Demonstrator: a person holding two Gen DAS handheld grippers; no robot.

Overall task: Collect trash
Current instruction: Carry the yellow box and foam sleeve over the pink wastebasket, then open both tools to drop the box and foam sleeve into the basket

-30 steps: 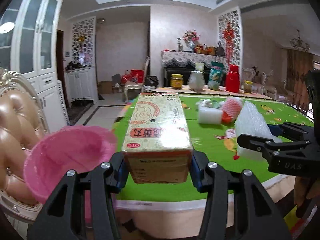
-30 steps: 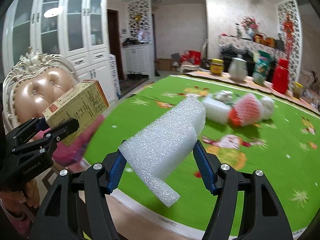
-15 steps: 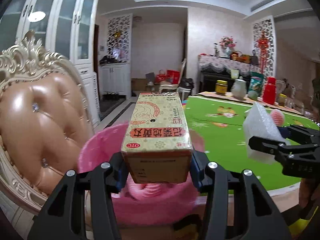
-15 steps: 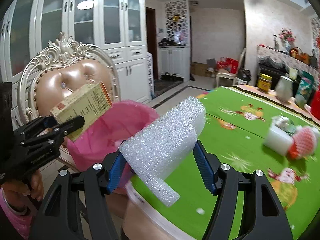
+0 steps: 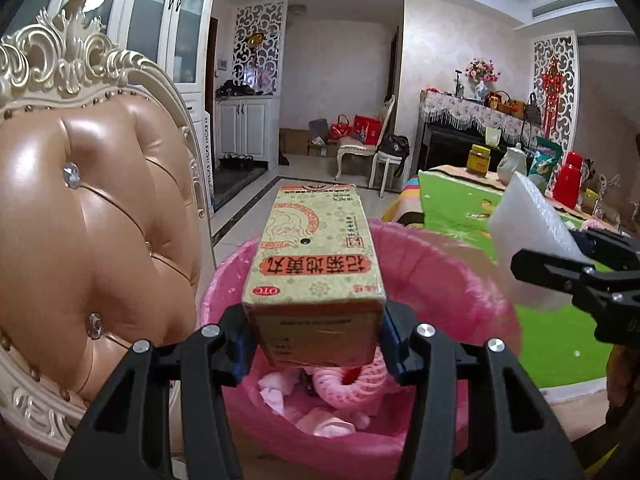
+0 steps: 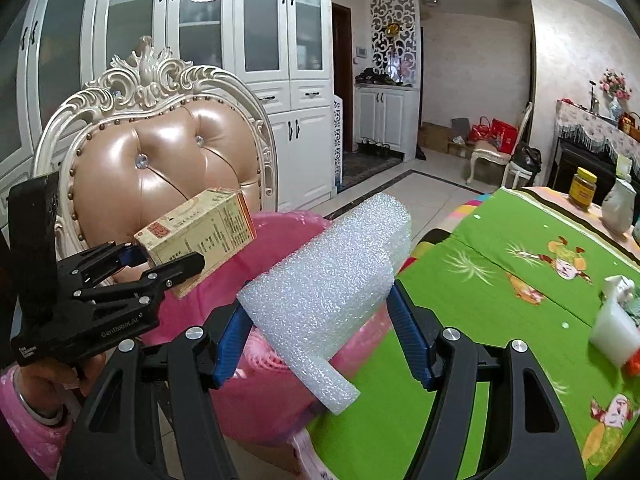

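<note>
My left gripper [image 5: 314, 338] is shut on a yellow-green medicine box [image 5: 316, 256] with red lettering, held over the pink-lined trash bin [image 5: 472, 288]. Pink foam netting and wrappers lie inside the bin. My right gripper [image 6: 320, 320] is shut on a white foam sheet piece [image 6: 328, 280], hovering at the bin's right rim beside the green table. In the right wrist view the left gripper [image 6: 164, 264] with the medicine box [image 6: 200, 232] is at the left, over the bin [image 6: 280, 232]. In the left wrist view the right gripper [image 5: 576, 264] and its foam [image 5: 524, 220] are at the right.
A tufted tan chair [image 5: 80, 220] with an ornate cream frame stands just left of the bin. The green tablecloth table [image 6: 520, 280] lies to the right, carrying a white cup [image 6: 612, 328], a jar [image 6: 584, 190] and a jug. White cabinets line the back wall.
Both grippers swung left from over the table to the pink bin, keeping the box and foam. The chair and bin now fill the views; the bin's contents came into sight.
</note>
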